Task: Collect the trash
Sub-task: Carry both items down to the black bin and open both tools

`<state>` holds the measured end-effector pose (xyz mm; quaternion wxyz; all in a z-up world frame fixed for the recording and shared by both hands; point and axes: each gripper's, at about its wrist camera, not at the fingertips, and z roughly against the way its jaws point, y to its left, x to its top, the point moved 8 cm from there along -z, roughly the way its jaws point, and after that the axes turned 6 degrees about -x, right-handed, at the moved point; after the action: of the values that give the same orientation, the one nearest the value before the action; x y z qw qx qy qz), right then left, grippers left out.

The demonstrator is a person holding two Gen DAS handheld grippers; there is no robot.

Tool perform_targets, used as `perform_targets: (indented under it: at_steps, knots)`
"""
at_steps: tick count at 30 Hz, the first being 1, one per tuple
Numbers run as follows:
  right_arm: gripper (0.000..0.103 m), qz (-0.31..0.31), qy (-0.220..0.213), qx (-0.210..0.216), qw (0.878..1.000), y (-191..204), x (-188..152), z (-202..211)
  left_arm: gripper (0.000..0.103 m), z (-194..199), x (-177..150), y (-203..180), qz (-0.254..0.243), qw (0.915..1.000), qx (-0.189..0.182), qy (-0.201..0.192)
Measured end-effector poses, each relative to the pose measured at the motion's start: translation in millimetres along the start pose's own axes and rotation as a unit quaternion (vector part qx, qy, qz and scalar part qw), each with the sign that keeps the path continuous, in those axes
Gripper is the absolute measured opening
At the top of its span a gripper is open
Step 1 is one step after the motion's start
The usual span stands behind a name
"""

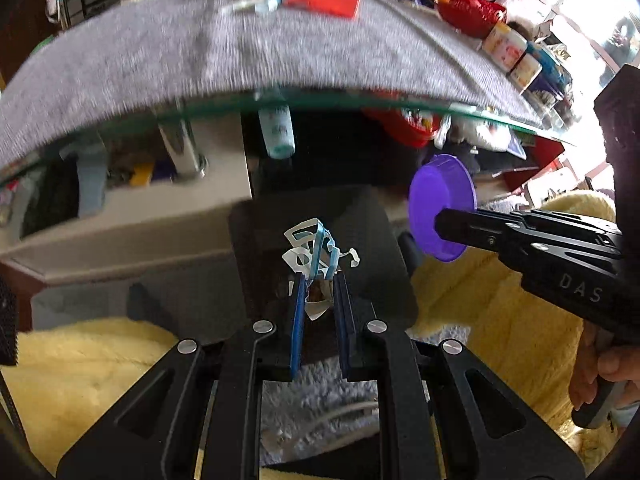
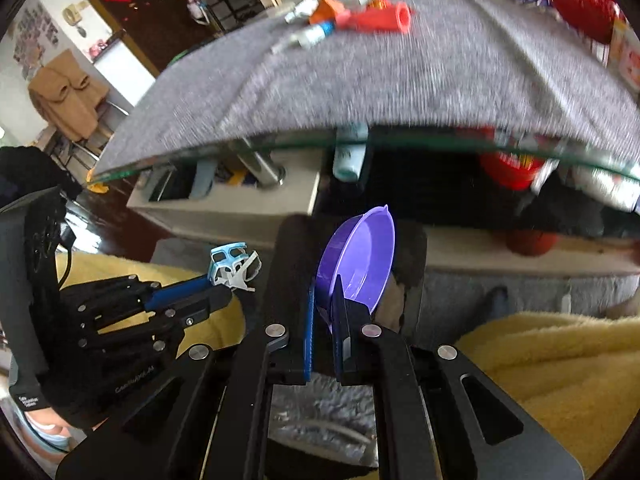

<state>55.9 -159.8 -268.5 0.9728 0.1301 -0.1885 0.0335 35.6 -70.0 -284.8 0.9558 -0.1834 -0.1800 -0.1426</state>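
Purple plastic dish (image 2: 357, 264) sits clamped in our right gripper (image 2: 323, 300), frame centre. Left gripper (image 1: 318, 284) jaws closed on white-and-blue plastic scrap (image 1: 310, 248), lower centre. Both are held below the grey-covered glass tabletop (image 1: 168, 64); more trash (image 2: 360, 16) along its far edge, top of frame.

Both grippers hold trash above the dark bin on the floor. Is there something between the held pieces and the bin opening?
Nothing visible blocks either. The left gripper holds the blue-and-white plastic scrap and the right gripper holds the purple lid, both in front of the glass table edge, with the dark bin directly behind them.
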Motion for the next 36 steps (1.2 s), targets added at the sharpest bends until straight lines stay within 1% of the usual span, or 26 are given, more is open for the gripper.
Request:
perform_targets:
  at_steps: [6, 9, 13, 17, 21, 23, 25, 26, 27, 29, 30, 31, 32, 36]
  knots:
    - [0.009, -0.012, 0.026, 0.002, 1.000, -5, -8, -23, 0.013, -24, -16, 6, 0.016, 0.9994, -0.008, 0.031]
    - [0.009, -0.012, 0.035, 0.004, 0.999, -6, -7, -29, 0.013, -31, -18, 8, 0.021, 0.9990, -0.011, 0.039]
    - [0.012, -0.010, 0.045, 0.001, 0.999, -4, -5, -36, 0.014, -36, -17, 9, 0.027, 0.9986, -0.013, 0.044]
    - [0.012, -0.020, 0.046, -0.008, 0.999, -10, -3, -39, 0.025, -37, -15, 13, 0.030, 0.9985, -0.006, 0.044]
    - [0.012, -0.037, 0.042, -0.014, 0.998, -21, 1, -38, 0.032, -36, -12, 19, 0.035, 0.9985, 0.003, 0.041]
    - [0.023, -0.042, 0.037, -0.019, 0.998, -26, 5, -35, 0.038, -33, -10, 22, 0.037, 0.9986, 0.007, 0.038]
    - [0.058, -0.043, 0.026, -0.027, 0.998, -29, 10, -29, 0.043, -29, -7, 25, 0.037, 0.9987, 0.011, 0.032]
    - [0.061, -0.042, 0.016, -0.030, 0.999, -30, 15, -24, 0.047, -27, -5, 26, 0.037, 0.9988, 0.014, 0.028]
    - [0.062, -0.042, 0.010, -0.029, 0.999, -30, 18, -21, 0.049, -24, -2, 27, 0.037, 0.9989, 0.016, 0.023]
    - [0.070, -0.044, -0.004, -0.026, 0.999, -31, 28, -12, 0.058, -16, 6, 29, 0.038, 0.9990, 0.021, 0.011]
    - [0.078, -0.044, -0.013, -0.030, 0.999, -33, 34, -7, 0.061, -11, 11, 30, 0.037, 0.9990, 0.023, 0.004]
    - [0.083, -0.042, -0.021, -0.034, 0.998, -33, 40, -3, 0.065, -7, 16, 31, 0.036, 0.9990, 0.025, -0.003]
    - [0.084, -0.041, -0.031, -0.037, 0.998, -35, 47, 3, 0.069, -1, 22, 32, 0.035, 0.9990, 0.027, -0.011]
    - [0.085, -0.045, -0.058, -0.040, 0.996, -43, 78, 21, 0.075, 17, 48, 36, 0.030, 0.9982, 0.034, -0.038]
